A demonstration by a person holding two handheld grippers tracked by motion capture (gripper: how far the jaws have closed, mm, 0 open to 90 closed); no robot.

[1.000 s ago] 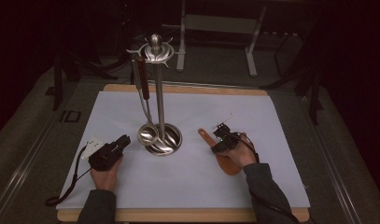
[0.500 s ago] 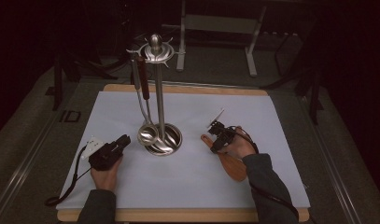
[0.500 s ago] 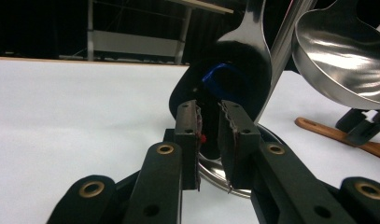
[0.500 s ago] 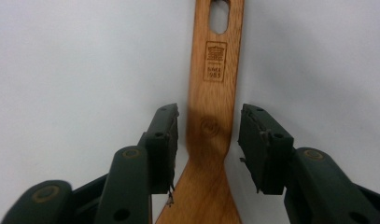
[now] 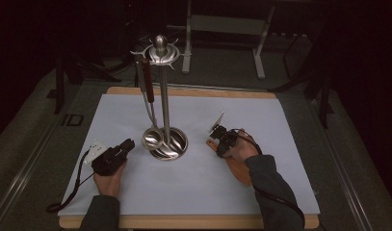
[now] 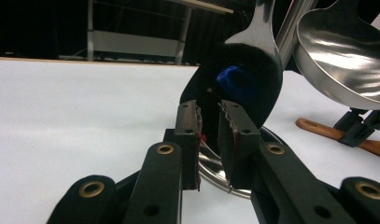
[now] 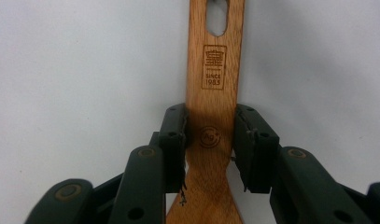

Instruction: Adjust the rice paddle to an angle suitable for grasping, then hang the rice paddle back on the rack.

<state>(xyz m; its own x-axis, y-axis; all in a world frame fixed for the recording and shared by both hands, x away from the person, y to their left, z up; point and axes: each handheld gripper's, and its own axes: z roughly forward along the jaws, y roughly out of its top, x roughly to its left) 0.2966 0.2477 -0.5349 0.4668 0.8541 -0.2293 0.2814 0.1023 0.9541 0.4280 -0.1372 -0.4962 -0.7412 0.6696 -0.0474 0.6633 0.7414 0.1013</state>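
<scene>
Left gripper (image 5: 128,143): resting on white mat (image 5: 280,144), jaws narrowly parted, empty.
Stand (image 5: 163,96): centre, ladle (image 5: 151,137) hanging.
Wooden spatula (image 7: 211,116): flat on mat, right of stand.
Right gripper (image 7: 208,140): just been closing, handle between jaws.

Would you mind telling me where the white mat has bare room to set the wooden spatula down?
The mat is bare right of the right gripper, out to its right edge, along the far strip behind the stand, and on the near strip between both forearms. The middle is crowded: the stand's base, the hanging ladle, the spatula and the left gripper.
</scene>
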